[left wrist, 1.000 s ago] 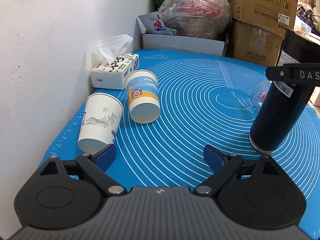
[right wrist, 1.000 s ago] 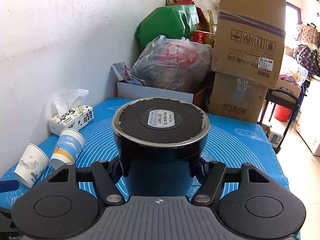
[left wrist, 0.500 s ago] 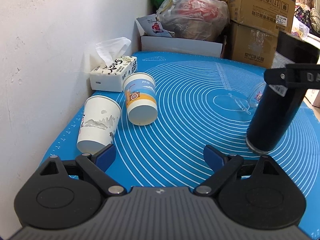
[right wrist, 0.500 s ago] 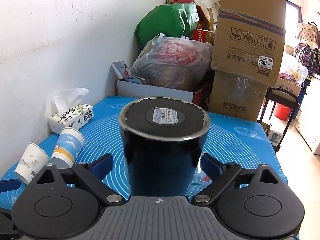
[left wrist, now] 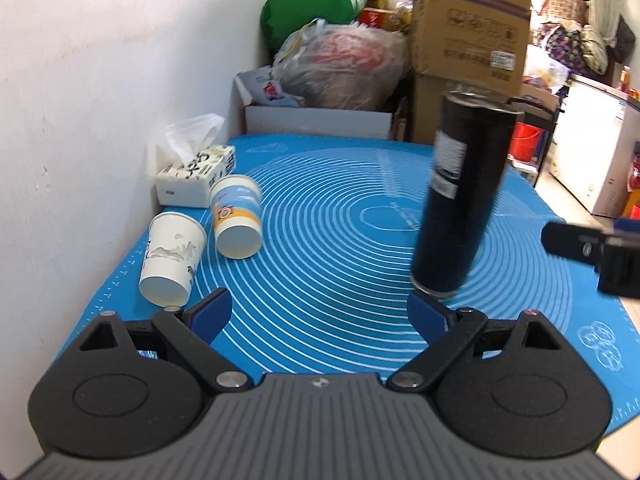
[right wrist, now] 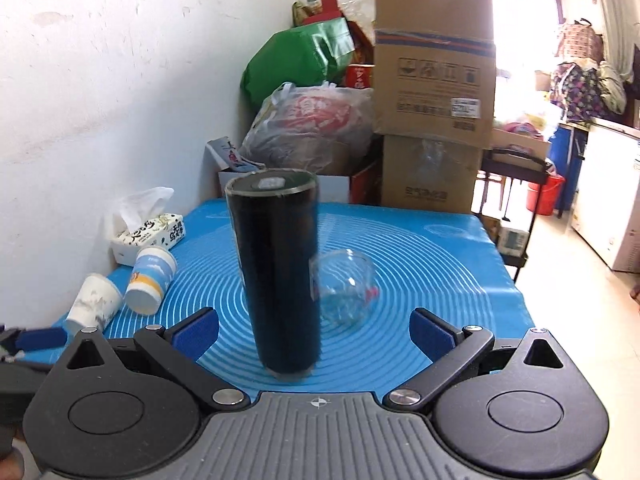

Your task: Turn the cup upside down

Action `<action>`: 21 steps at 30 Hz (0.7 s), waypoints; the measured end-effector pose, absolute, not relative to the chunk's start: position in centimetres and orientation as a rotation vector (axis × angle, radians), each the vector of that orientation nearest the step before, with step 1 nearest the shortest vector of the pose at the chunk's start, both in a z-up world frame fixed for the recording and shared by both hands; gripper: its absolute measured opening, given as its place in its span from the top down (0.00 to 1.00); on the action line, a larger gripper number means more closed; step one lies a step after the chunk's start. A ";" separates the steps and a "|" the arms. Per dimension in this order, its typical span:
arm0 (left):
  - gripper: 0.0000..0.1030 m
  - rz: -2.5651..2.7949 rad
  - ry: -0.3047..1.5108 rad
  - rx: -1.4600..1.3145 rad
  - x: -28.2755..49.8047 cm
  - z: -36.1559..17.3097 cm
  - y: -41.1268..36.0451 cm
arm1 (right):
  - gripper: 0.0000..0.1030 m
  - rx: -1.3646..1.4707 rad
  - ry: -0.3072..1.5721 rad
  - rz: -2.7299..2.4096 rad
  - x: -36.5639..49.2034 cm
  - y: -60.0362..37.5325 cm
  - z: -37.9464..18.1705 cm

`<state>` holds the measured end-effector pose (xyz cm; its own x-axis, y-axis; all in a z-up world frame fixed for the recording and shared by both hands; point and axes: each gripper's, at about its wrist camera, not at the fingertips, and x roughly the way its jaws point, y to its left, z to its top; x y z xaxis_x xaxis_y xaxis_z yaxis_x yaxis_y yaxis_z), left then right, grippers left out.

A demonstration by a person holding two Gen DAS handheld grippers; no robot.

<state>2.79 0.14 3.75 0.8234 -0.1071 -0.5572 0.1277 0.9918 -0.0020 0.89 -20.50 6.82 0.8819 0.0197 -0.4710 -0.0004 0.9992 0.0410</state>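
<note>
A tall black cylindrical cup (right wrist: 280, 276) is seen standing on a blue silicone mat (right wrist: 440, 248) printed with white concentric rings. Its flat base is turned upward, edged by a worn silver rim and marked by a small round label whose print is too blurred to be read. A white label strip (left wrist: 450, 164) is carried on its side; its writing cannot be made out. In the left wrist view the cup (left wrist: 460, 196) appears slightly tilted, though this may be lens distortion.

The right gripper (right wrist: 314, 330) is spread wide, its blue-padded fingers (right wrist: 196, 332) set apart on either side of the cup and touching nothing. The left gripper (left wrist: 320, 314) is likewise wide open and empty, with the cup just beyond its right finger.

A clear glass cup (right wrist: 344, 284) is seen lying just behind the black cup. Near the white wall, two paper cups are laid on their sides: a white one (left wrist: 172, 256) and a blue-and-orange one (left wrist: 237, 216), beside a tissue box (left wrist: 196, 174) with black characters. Behind the mat, stacked cardboard boxes (right wrist: 434, 80) bearing handling symbols and a white shipping label are seen; the print is illegible.
</note>
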 end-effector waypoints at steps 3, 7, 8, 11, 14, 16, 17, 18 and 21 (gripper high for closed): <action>0.09 -0.149 0.580 0.053 1.1 4.2 -0.5 | 0.00 0.051 0.484 -0.001 -1.4 -20.9 6.4; 0.09 -0.154 0.557 0.085 -1.2 4.3 -1.2 | 0.00 0.043 0.483 -0.012 -4.0 -20.9 5.8; 0.09 -0.155 0.553 0.090 -1.6 4.3 -1.3 | 0.00 0.048 0.483 -0.011 -4.5 -20.9 5.7; 0.08 -0.163 0.545 0.103 -2.9 4.3 -1.6 | 0.00 0.052 0.486 -0.009 -6.1 -21.1 5.3; 0.08 -0.176 0.543 0.101 -3.7 4.3 -1.6 | 0.00 0.050 0.488 -0.010 -7.0 -21.2 5.1; 0.08 -0.182 0.543 0.104 -4.1 4.3 -1.6 | 0.00 0.052 0.490 -0.009 -7.5 -21.3 5.0; 0.08 -0.182 0.543 0.105 -4.3 4.3 -1.7 | 0.00 0.052 0.491 -0.009 -7.8 -21.3 4.9; 0.08 -0.183 0.542 0.107 -4.5 4.3 -1.7 | 0.00 0.051 0.493 -0.010 -8.0 -21.3 4.9; 0.08 -0.186 0.541 0.112 -4.9 4.3 -1.8 | 0.00 0.047 0.499 -0.014 -8.4 -21.4 4.6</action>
